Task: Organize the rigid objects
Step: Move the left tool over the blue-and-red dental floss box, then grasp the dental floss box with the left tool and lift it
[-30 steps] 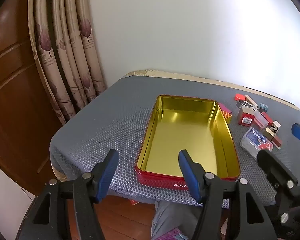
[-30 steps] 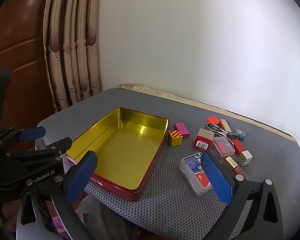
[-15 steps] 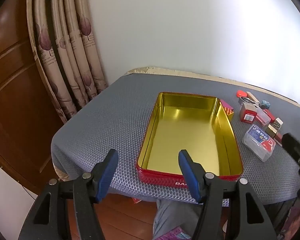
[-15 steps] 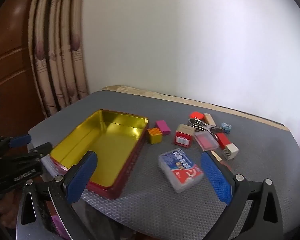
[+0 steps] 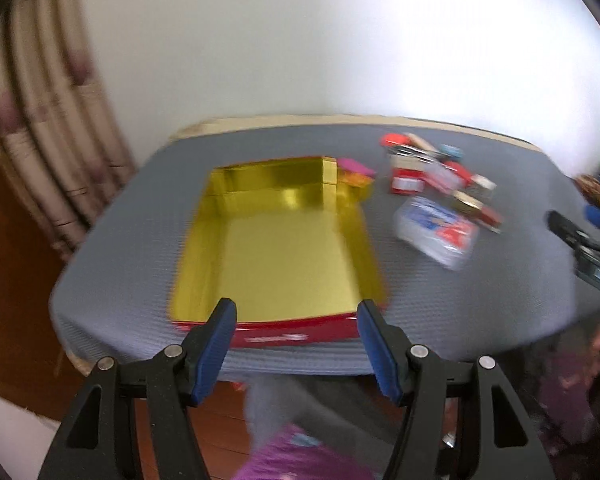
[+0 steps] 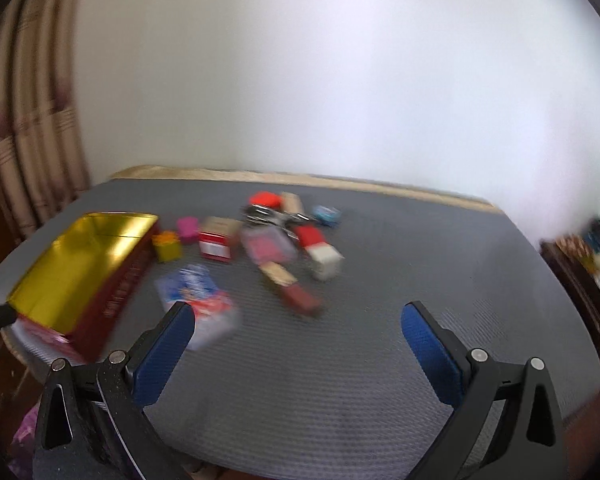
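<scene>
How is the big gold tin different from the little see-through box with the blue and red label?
The gold tin is much bigger than the see-through box. The tin is shiny gold inside with red outer walls; the box is clear plastic with a blue and red label. The tin stands open with nothing in it, while the box looks closed, though blur hides details. Both are rectangular and rest on the grey table mat, apart from each other.
</scene>
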